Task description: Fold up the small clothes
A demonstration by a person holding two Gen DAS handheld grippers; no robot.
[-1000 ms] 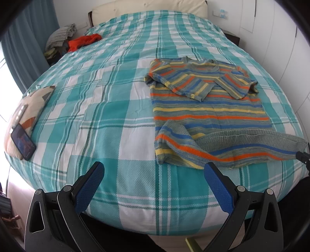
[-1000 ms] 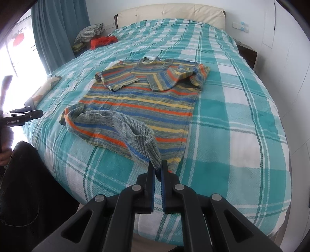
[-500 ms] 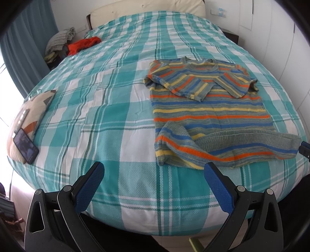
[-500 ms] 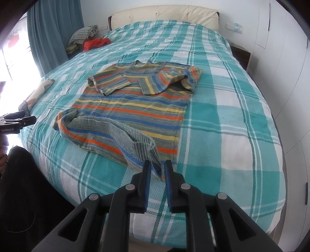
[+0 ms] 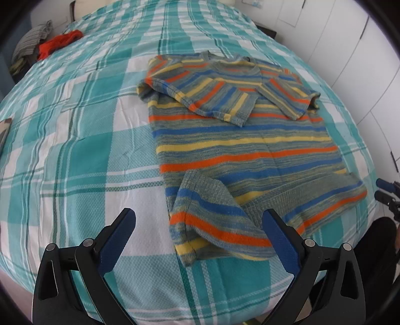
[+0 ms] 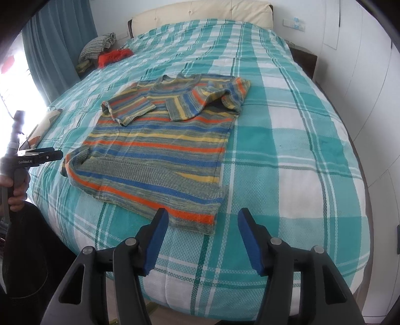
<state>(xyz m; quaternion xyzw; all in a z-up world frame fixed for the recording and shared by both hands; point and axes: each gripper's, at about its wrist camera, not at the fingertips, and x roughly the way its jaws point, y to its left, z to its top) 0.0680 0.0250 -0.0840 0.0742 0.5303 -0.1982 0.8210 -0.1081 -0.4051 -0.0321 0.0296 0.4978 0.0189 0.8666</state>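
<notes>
A striped sweater (image 5: 245,150) in grey, blue, orange and yellow lies on the teal checked bed (image 5: 87,155). Both sleeves are folded across its chest. Its bottom hem is turned up, and the near left corner (image 5: 207,220) is rumpled. My left gripper (image 5: 199,213) hovers open over that corner, one finger on each side, not touching it. In the right wrist view the sweater (image 6: 160,145) has its near right hem corner just beyond my right gripper (image 6: 203,212). The right jaws are opening, with nothing pressed between the pads.
A red garment (image 6: 113,56) and a grey knit one (image 6: 97,45) lie at the far left by the headboard (image 6: 200,15). A cushion (image 6: 42,125) sits at the bed's left edge. White cupboard doors (image 6: 370,75) run along the right. The mattress edge drops off just below both grippers.
My right gripper went from shut on the sweater's hem to open, and the hem now lies on the bed. My left gripper moved in closer and lower over the bottom left corner.
</notes>
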